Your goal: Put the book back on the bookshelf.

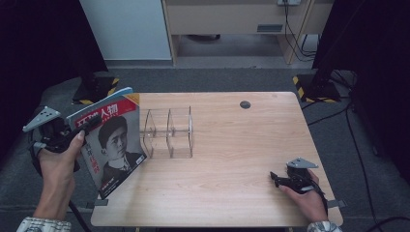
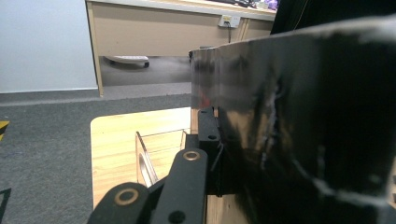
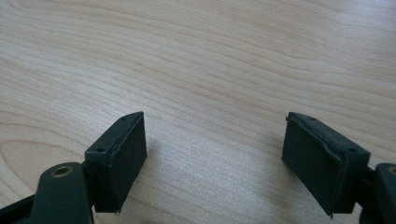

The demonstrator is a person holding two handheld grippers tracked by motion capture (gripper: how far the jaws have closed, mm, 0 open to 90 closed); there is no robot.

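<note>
While the left gripper (image 1: 86,126) holds the magazine (image 1: 113,145) tilted at the surface's (image 1: 232,159) left edge, jaws clamped on its top, the thin, floppy pages probably need grasping near the spine; the right gripper (image 1: 276,178) rests open, empty.

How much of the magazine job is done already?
The picking up looks done: the left gripper is shut on the magazine, which it holds tilted at the table's left edge. It sits beside the clear acrylic rack, not inside it. All the slots look empty. Sliding the magazine into a slot probably comes next. The right gripper rests open on the table with nothing between its jaws.
</note>
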